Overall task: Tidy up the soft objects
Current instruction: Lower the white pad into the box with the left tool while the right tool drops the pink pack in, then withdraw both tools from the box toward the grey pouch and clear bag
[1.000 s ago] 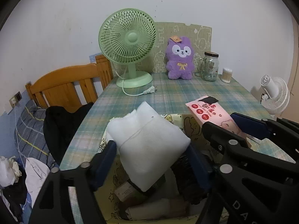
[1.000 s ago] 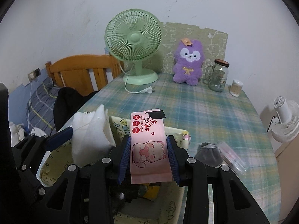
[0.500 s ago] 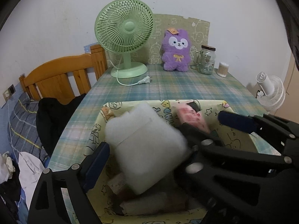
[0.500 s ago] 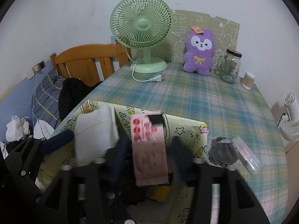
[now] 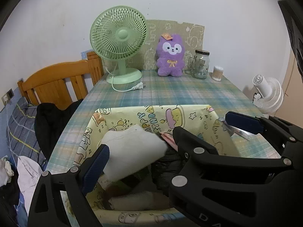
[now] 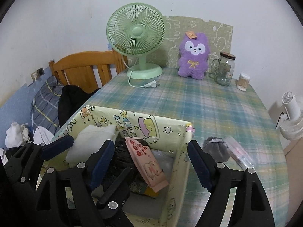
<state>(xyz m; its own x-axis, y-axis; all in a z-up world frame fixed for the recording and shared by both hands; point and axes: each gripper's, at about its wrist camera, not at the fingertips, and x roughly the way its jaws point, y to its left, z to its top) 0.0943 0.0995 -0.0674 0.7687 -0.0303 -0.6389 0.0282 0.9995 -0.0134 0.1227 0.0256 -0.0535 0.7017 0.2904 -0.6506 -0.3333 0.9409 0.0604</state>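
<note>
Both grippers hang over the yellow cartoon-print fabric bin [image 6: 171, 132] at the plaid-clothed table's [image 6: 217, 102] near edge. Right gripper [image 6: 151, 162]: jaws just been opening, spread wide, pink wet-wipes pack [image 6: 146, 163] released, lying tilted inside the bin. Left gripper [image 5: 140, 143]: also just opened; white foam pad [image 5: 132, 151] loose between the jaws, resting in the bin's left part. Grey drawstring pouch [image 6: 215, 149] lies outside, beside the bin's right wall.

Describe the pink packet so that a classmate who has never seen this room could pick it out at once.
Find the yellow cartoon-printed box at the near end of the plaid table. Inside it, right of the white padded bundle, lies the pink packet. It alone is pink, flat and glossy, with red dots and a cartoon animal.
</note>
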